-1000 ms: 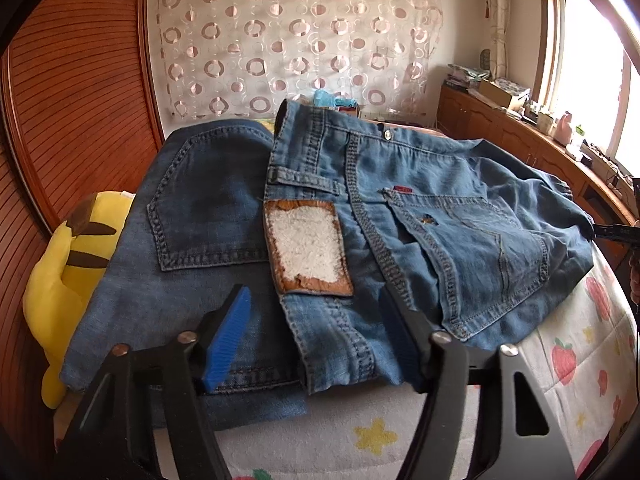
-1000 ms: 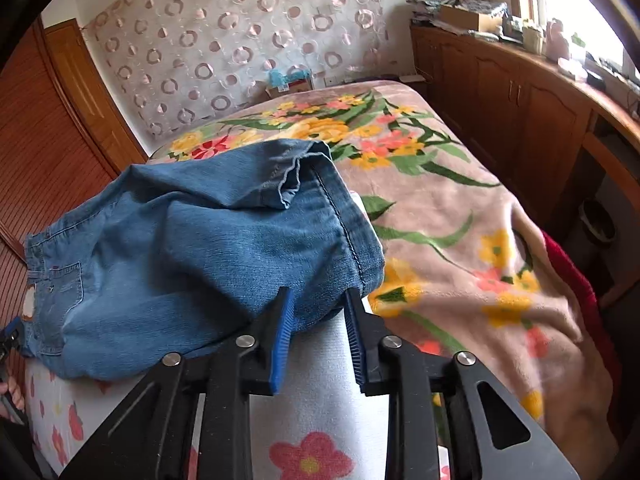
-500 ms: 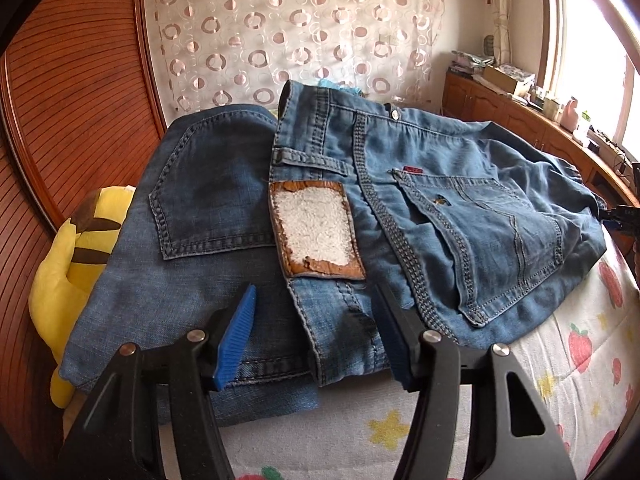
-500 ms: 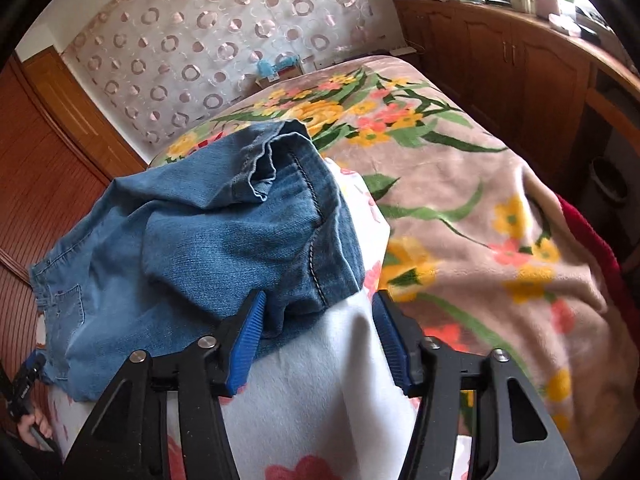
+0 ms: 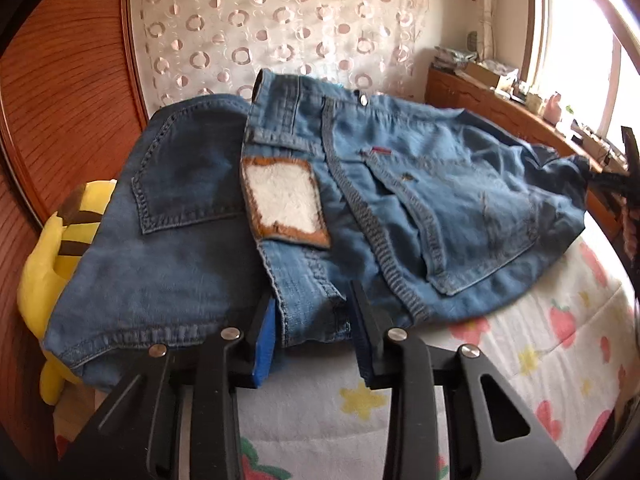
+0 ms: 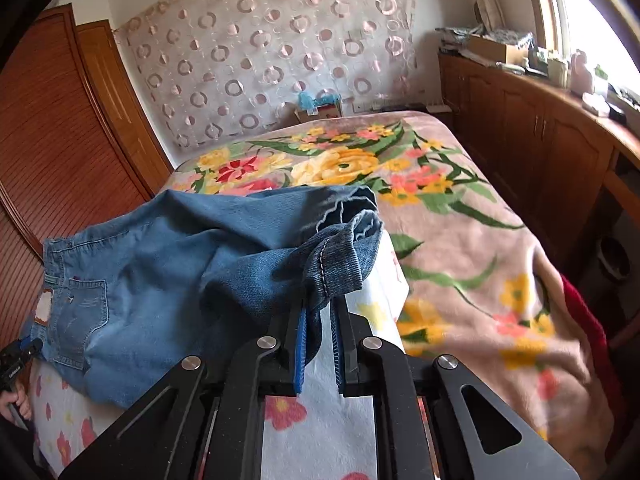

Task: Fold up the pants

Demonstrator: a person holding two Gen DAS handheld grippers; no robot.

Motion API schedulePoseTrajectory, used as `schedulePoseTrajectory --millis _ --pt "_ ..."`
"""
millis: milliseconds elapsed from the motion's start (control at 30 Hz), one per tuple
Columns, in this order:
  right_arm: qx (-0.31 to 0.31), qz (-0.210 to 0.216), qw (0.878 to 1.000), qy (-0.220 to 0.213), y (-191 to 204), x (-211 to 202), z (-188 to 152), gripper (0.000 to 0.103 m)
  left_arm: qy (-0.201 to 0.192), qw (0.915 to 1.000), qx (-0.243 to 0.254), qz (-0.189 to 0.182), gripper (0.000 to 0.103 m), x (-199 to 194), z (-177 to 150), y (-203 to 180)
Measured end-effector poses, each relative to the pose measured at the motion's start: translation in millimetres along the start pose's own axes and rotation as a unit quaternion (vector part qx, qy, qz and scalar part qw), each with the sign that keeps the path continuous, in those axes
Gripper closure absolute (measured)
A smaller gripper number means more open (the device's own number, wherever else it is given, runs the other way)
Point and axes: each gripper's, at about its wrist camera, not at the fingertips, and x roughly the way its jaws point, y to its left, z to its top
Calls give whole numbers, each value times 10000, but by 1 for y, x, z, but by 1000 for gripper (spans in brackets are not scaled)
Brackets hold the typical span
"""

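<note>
Blue jeans (image 5: pixel 400 184) lie folded on the bed, waistband end toward the left wrist camera, with a brown and white patch (image 5: pixel 284 200). My left gripper (image 5: pixel 314 316) stands around the near waistband edge, its jaws closing in on the denim with a gap still showing. In the right wrist view the jeans (image 6: pixel 168 272) stretch to the left, and my right gripper (image 6: pixel 320 320) is shut on the leg hem fold (image 6: pixel 340 264), which is bunched and lifted slightly.
A yellow plush toy (image 5: pixel 52 264) lies under the jeans' left side by the wooden wall. A white strawberry-print sheet (image 5: pixel 560 320) covers the near bed and a floral blanket (image 6: pixel 460 216) the far part. Wooden cabinets (image 6: pixel 540 136) run along the right.
My right gripper moved onto the leg hem and closed on it, lifting the fold. My left gripper moved forward around the waistband edge and its jaws narrowed.
</note>
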Motion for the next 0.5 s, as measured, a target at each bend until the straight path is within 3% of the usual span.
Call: schedulePoseTrajectory --millis 100,200,500 --pt "-36 -2 10000 -8 2 2 -1 92 24 10000 -41 -43 68 0 -3 -2" --pt "-80 -19 9999 -73 6 -1 -1 93 -113 9999 56 75 95 -6 0 -7" --pt "-246 -146 9986 -438 13 -18 6 95 -745 9972 -18 -48 99 -45 29 -9"
